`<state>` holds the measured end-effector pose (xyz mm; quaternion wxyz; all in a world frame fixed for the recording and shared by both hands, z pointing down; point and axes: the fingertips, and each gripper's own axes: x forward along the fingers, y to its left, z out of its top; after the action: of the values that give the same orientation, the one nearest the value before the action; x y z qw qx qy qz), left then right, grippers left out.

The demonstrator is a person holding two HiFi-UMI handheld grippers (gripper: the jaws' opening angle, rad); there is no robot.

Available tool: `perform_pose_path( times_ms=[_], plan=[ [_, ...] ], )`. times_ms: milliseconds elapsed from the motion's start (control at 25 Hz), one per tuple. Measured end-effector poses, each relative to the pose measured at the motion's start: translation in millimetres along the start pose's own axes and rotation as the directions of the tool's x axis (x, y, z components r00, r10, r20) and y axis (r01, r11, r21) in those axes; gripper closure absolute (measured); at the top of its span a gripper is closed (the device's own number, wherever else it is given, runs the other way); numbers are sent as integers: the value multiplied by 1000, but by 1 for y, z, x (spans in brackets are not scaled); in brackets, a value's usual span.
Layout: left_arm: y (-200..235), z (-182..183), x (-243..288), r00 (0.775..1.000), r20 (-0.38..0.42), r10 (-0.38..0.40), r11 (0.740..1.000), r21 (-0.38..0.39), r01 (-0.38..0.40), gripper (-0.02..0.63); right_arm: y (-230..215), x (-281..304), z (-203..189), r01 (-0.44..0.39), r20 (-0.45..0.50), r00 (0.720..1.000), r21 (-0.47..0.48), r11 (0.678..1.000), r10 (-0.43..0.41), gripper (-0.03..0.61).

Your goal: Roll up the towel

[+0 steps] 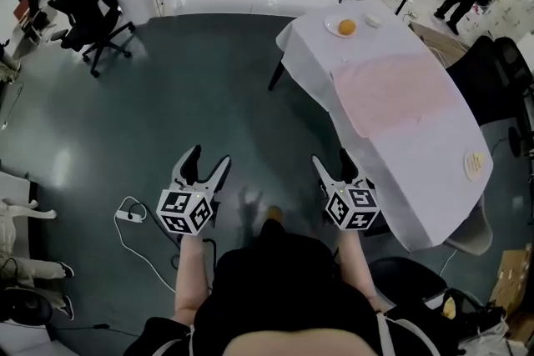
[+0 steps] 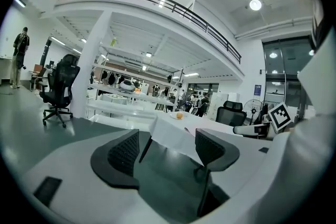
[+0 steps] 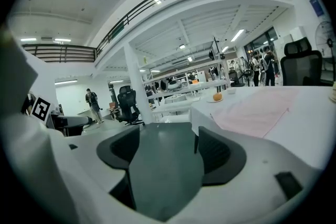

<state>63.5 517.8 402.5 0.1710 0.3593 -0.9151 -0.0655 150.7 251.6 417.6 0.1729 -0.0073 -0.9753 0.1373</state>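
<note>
Towel (image 1: pixel 399 92) lies flat on white table (image 1: pixel 434 179); left claw (image 1: pixel 209 156) and right claw (image 1: pixel 331 157) gape empty over floor (image 1: pixel 209 79).

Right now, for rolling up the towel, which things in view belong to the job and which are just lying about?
Job: pink towel, flat on the table; left gripper and right gripper, both open, empty.
Lying about: orange on a plate; second plate by the table edge; office chair; power strip on the floor.
</note>
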Motion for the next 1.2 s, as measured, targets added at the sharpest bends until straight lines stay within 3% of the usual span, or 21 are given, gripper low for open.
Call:
perform_pose_path(
  times_ms=[320, 600, 960, 1200],
  plan=[
    [1, 23, 72, 1000, 12, -6, 1000, 28, 6, 270, -58, 49, 33, 32, 35, 999, 7, 999, -32, 213],
    [3, 27, 106, 1000, 15, -2, 1000, 26, 2, 270, -84, 76, 38, 40, 26, 999, 5, 999, -41, 213],
    [-18, 6, 147, 994, -65, -89, 995, 39, 91, 270, -99, 76, 10, 85, -15, 996, 70, 994, -84, 213],
    [-24, 14, 221, 976, -86, -199, 978, 46, 203, 270, -140, 94, 22, 196, 7, 980, 101, 975, -198, 213]
  ],
)
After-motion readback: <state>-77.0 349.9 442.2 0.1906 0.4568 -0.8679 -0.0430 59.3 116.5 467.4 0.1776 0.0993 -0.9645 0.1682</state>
